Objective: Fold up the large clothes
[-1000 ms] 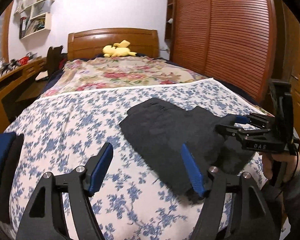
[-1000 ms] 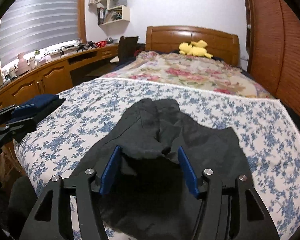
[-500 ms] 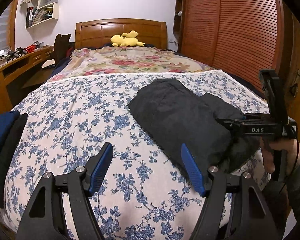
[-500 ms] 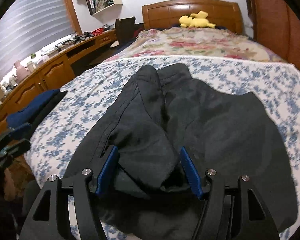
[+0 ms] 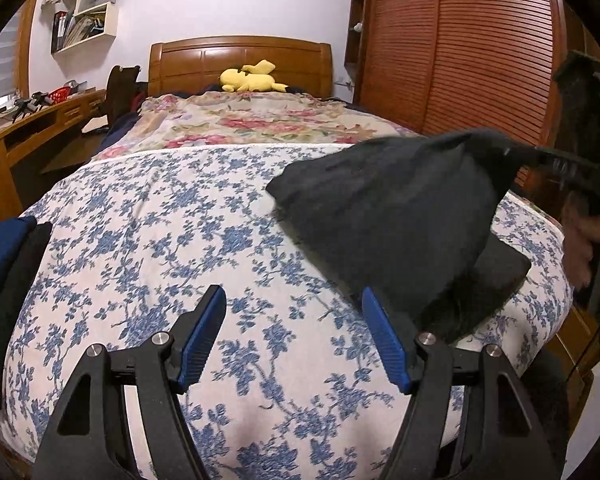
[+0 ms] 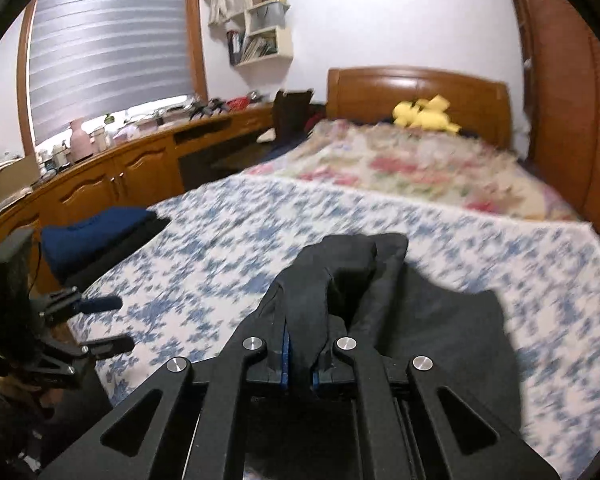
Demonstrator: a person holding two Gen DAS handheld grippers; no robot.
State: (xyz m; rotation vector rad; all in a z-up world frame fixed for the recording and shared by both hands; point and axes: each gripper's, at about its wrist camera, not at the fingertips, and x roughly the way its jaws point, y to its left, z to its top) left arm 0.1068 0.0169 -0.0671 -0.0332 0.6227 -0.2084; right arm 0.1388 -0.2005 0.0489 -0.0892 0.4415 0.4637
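Clamping your right gripper [image 6: 300, 364] on the dark garment [image 6: 420, 332], just closed, its raised fold above the bed [image 5: 180, 220] only in the left view, left gripper [image 5: 292, 340] spread, empty.

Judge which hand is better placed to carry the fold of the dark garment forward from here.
Right. The right gripper is shut on a bunched fold of the dark garment, lifting it off the floral bedspread. The left gripper hangs open over bare bedspread, holding nothing.

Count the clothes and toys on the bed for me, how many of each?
Dark garment held up by the right gripper: 1
Folded clothes, navy and black, at the bed's edge: 2
Yellow plush toy: 1
Total: 4
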